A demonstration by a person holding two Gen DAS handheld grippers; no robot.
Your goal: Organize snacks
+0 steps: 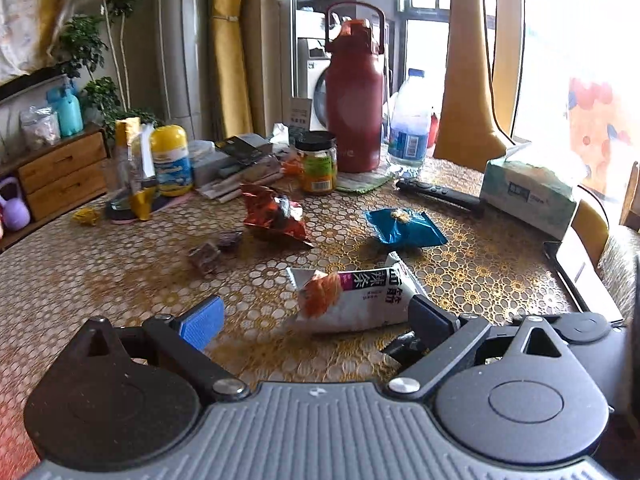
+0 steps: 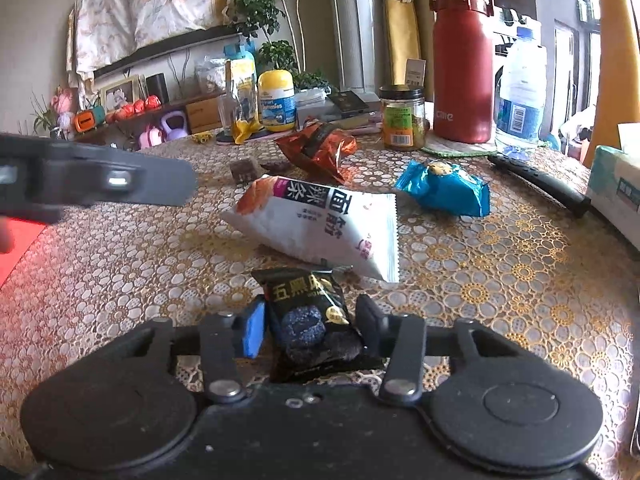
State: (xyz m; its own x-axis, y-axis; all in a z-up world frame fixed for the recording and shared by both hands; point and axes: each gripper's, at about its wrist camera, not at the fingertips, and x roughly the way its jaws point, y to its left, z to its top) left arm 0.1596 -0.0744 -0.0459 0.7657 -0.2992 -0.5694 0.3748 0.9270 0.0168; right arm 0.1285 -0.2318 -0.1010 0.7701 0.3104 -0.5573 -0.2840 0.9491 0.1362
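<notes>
A white snack packet (image 1: pixel 360 298) lies on the lace-patterned table (image 1: pixel 120 264), just ahead of my left gripper (image 1: pixel 316 320), which is open with nothing between its pads. The packet also shows in the right wrist view (image 2: pixel 320 224). My right gripper (image 2: pixel 312 328) is shut on a black snack packet (image 2: pixel 310 320), low over the table. A blue snack packet (image 1: pixel 404 228) (image 2: pixel 444 188) and an orange-red foil packet (image 1: pixel 274 216) (image 2: pixel 320 148) lie farther back. Two small brown wrapped sweets (image 1: pixel 206 256) lie to the left.
At the table's back stand a red flask (image 1: pixel 354 96), a water bottle (image 1: pixel 410 124), a jar (image 1: pixel 318 162), a yellow-lidded tub (image 1: pixel 172 160) and books. A remote (image 1: pixel 440 196) and a tissue pack (image 1: pixel 528 196) are at right. The left gripper appears at the left edge of the right wrist view (image 2: pixel 92 178).
</notes>
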